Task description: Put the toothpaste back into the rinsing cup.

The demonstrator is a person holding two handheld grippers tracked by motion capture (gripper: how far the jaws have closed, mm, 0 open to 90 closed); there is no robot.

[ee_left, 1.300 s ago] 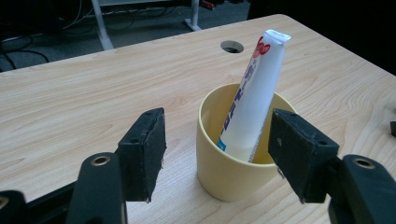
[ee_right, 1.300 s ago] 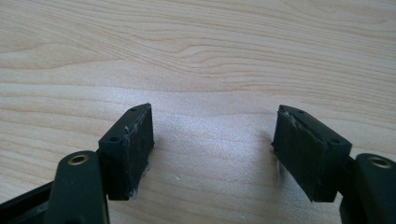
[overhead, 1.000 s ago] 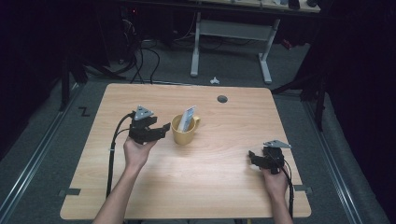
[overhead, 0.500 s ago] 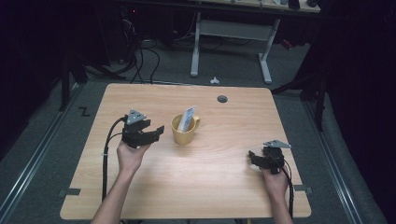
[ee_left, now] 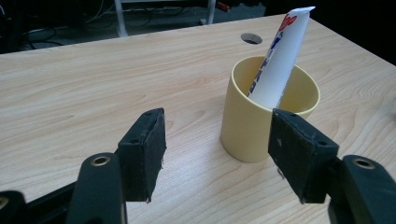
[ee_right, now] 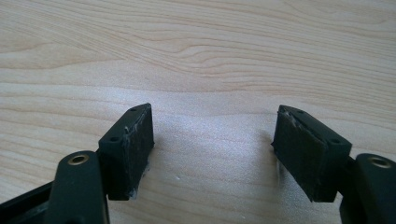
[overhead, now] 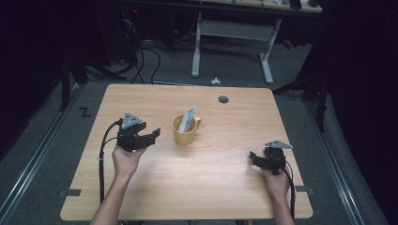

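Overhead and gripper-mounted views of a wooden table [overhead: 206,187] at which a person held a two-jaw gripper in each hand. A yellow mug [overhead: 186,132] stood upright near the table's middle, slightly toward the far edge, with a white tube [overhead: 188,120] propped inside it, cap end down and crimped end up. The tube's long axis was tilted from vertical, leaning against the mug's rim, its upper end rising clear above it. The left gripper [overhead: 149,136] was released, its jaws spread wide and holding nothing; it sat just beside the mug on the person's left, jaws directed toward it but not touching. In the left gripper view the mug [ee_left: 261,116] and tube [ee_left: 280,56] lay ahead and toward the right-hand jaw, the near jaw pad overlapping the mug's outline. The right gripper [overhead: 256,158] was likewise released and empty, low over bare wood near the table's right front, well apart from the mug; in the right gripper view its jaws [ee_right: 212,149] framed plain table surface. By judgement, the left gripper was the nearer and better aligned, and any reach for the tube would have to come from above the rim, along the tube's lean. The tube's lower end was hidden within the mug, its printing was too small to read, and the mug's handle [overhead: 199,123] was partly obscured. A round cable hole [overhead: 223,99] marked the far edge
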